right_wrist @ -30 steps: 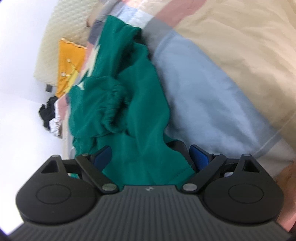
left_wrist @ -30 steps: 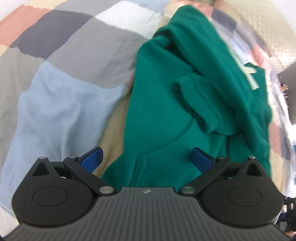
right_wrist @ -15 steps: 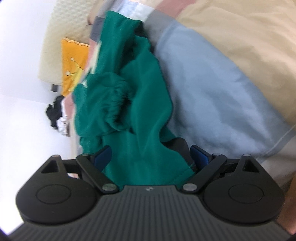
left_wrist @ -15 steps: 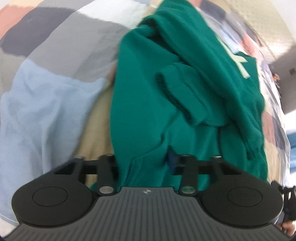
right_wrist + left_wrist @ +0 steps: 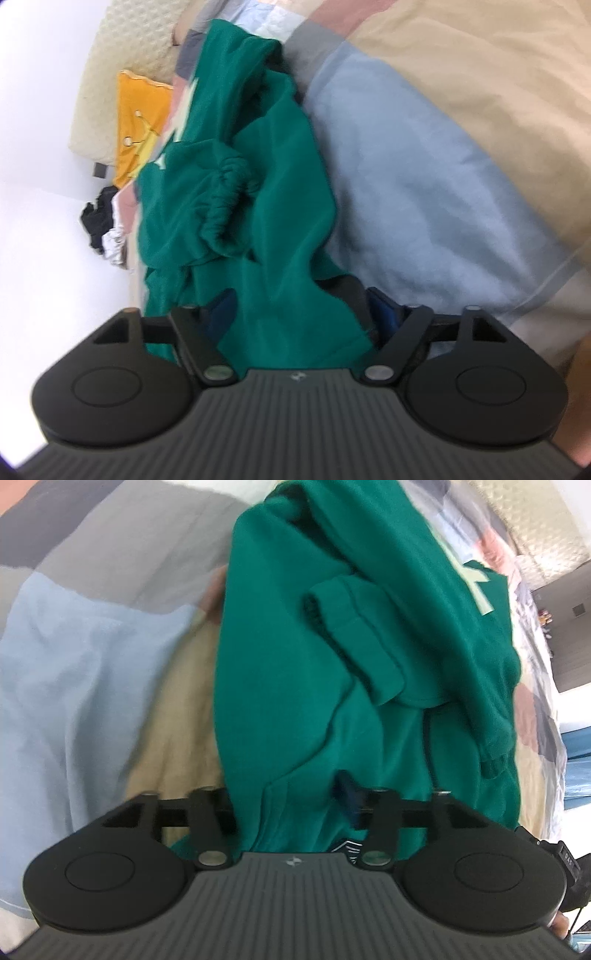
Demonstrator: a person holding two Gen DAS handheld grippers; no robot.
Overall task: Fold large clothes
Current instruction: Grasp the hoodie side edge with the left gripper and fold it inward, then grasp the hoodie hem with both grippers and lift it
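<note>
Half-folded at most: green fleece sweatshirt [image 5: 295, 686] bunched at 12 o'clock on patchwork bed quilt [image 5: 81, 686], sleeves loose. Left tool [image 5: 291, 797] opening, right tool [image 5: 299, 314] closing, hem between both; grip uncertain.

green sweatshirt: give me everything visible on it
The green sweatshirt is soft, fleece-like knit, crumpled and partly folded on the patchwork bedspread. A ribbed cuff lies on top; pale lettering shows at its far side. Its near edge sits between both grippers' jaws: left gripper opening, right gripper closing.
</note>
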